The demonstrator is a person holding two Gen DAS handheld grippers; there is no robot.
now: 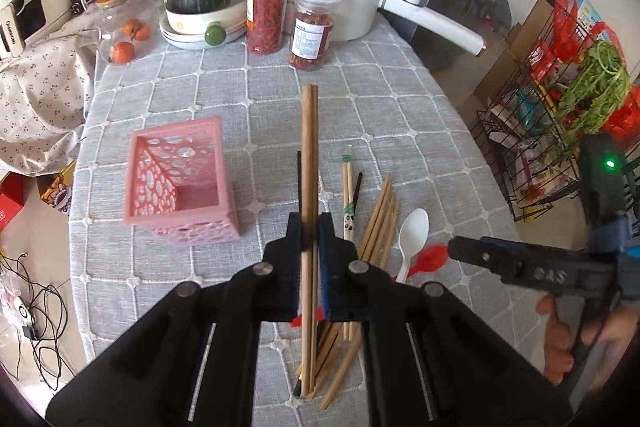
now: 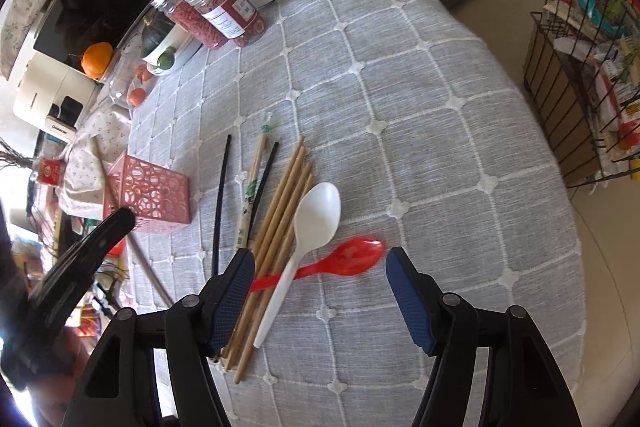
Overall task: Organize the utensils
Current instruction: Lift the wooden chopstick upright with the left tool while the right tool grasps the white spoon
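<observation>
above the grey checked bench (image 1: 400, 115), a pair of wooden chopsticks (image 1: 309, 163) is clamped in the left claw (image 1: 310, 239), just right of the pink basket (image 1: 180, 183). the right claw (image 2: 320, 267) is held wide apart, unladen, over the white spoon (image 2: 316, 215), red spoon (image 2: 352, 255) and loose chopsticks (image 2: 280, 195).

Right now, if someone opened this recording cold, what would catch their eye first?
Probably the pair of long brown wooden chopsticks clamped in the left gripper, raised over the grey checked tablecloth. Next, the pink perforated plastic basket standing empty to their left. Then the white plastic spoon lying across the red plastic spoon, between the open jaws of the right gripper.
</observation>
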